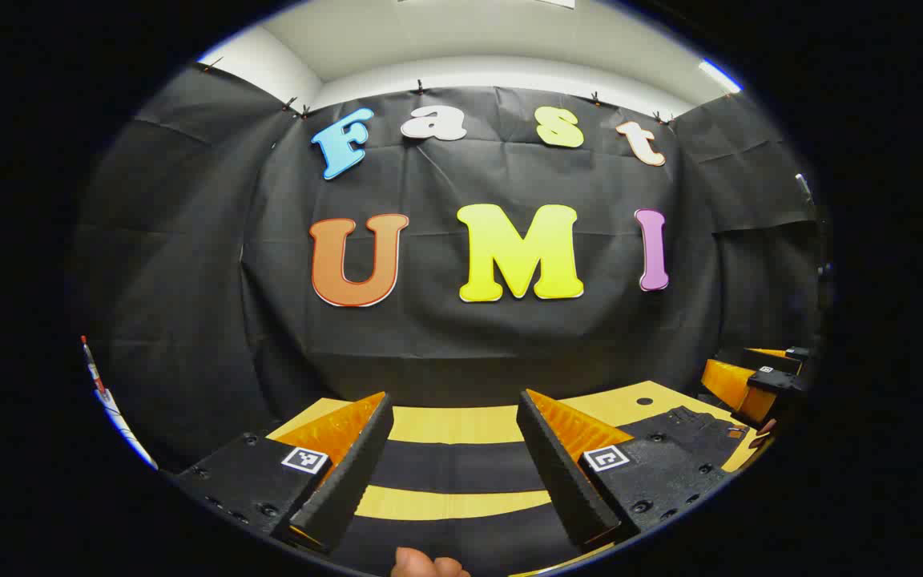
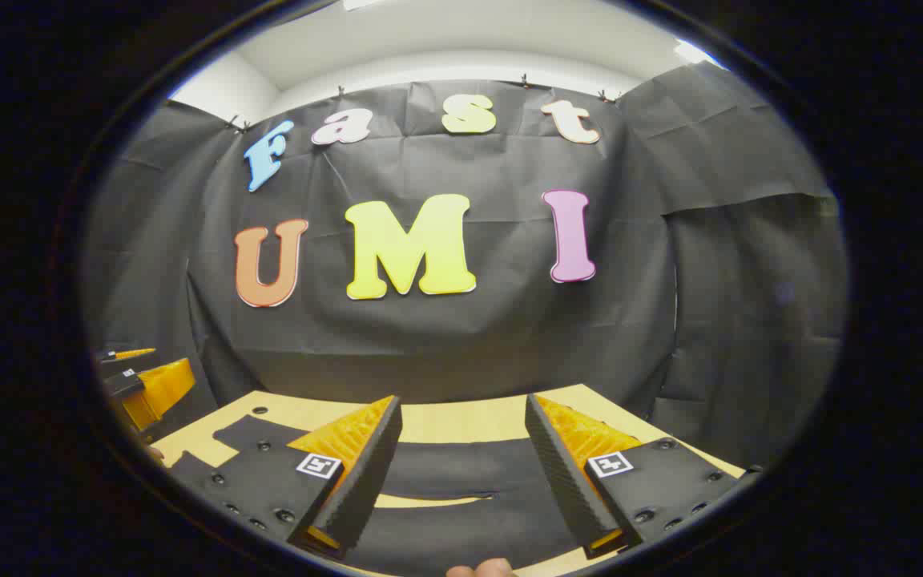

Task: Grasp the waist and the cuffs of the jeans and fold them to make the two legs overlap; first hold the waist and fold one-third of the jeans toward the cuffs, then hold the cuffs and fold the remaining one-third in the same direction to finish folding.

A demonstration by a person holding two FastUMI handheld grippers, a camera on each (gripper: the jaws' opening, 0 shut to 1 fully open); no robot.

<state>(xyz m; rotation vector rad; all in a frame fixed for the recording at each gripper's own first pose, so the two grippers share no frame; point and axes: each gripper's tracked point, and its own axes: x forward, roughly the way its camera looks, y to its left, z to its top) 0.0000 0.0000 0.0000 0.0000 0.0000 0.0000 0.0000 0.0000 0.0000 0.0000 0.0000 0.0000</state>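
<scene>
Jeans (image 1: 461, 469) lay spread flat on the yellow table (image 1: 461, 423), both legs running across beneath the left gripper (image 1: 457, 461), whose fingers stood wide apart over them, and, further right, beneath the right gripper (image 2: 461, 465), likewise spread and holding nothing.

The left gripper (image 1: 455, 469) has its two fingers spread wide apart, holding nothing. The right gripper (image 2: 463, 473) is spread wide too, also holding nothing. A fingertip (image 1: 427, 565) shows below the left gripper.
</scene>
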